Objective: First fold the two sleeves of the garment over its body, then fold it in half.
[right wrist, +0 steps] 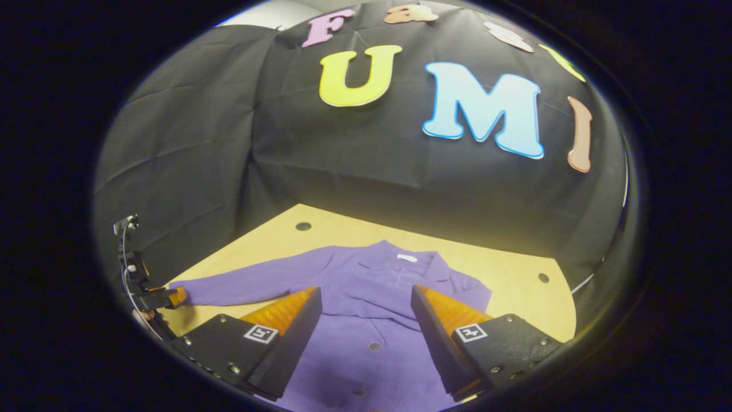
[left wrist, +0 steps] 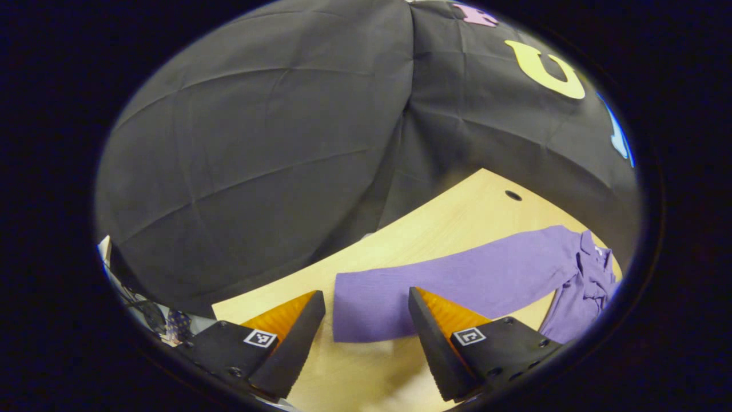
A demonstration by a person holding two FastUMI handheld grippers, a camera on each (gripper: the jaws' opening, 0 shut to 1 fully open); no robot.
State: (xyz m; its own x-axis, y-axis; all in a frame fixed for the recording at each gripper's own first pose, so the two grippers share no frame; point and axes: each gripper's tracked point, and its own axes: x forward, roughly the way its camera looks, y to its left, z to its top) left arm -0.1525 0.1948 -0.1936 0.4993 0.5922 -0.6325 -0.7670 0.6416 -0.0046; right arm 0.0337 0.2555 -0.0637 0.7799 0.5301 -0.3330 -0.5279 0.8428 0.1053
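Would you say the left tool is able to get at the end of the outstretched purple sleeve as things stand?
Probably yes: the left tool is open, the sleeve lies flat on the bare table, its cuff end between the tool's fingers, with nothing lying in between.

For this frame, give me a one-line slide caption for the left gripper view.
Open left gripper hovers over the cuff of the purple garment's outstretched sleeve on the wooden table.

Recording booth: black cloth wall (right wrist: 189,149) behind a pale wooden table (right wrist: 514,280).
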